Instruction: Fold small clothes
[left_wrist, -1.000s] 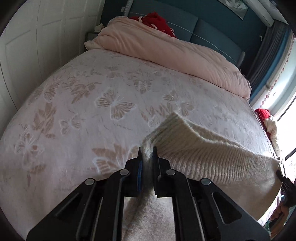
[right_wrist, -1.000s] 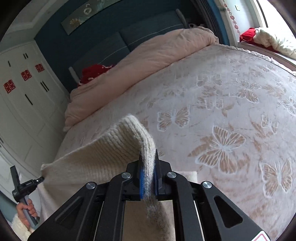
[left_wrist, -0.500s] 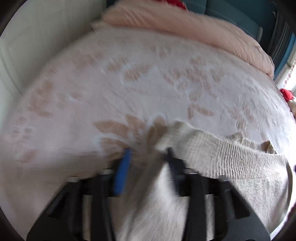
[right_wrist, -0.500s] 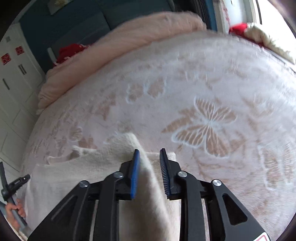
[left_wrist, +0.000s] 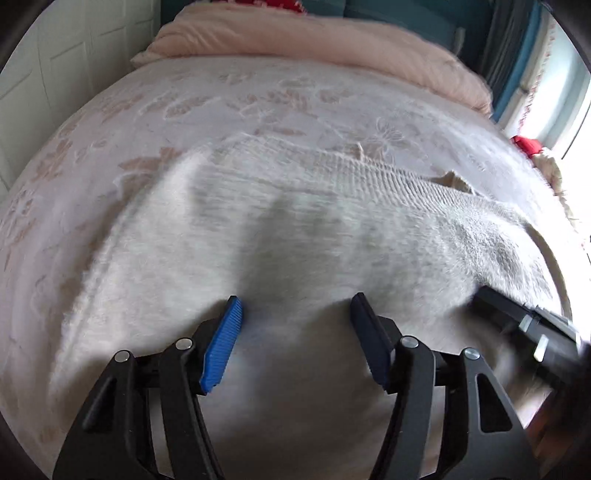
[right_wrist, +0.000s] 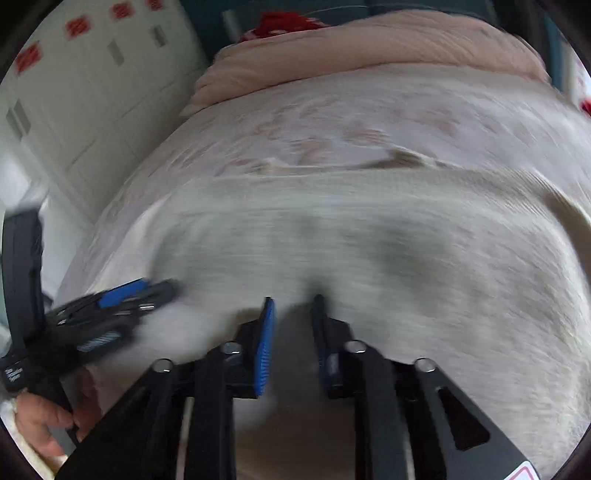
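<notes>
Motion blur smears both views, and the sweater's (left_wrist: 295, 229) near hem is cut off below the frames. It lies flat on the bed (left_wrist: 92, 122), long axis running left to right — ribbed edge toward the duvet (left_wrist: 332, 44). Left gripper (left_wrist: 295, 325) gapes wide; right gripper (right_wrist: 291, 321) stands narrowly parted. Both have let go since a second ago.
</notes>
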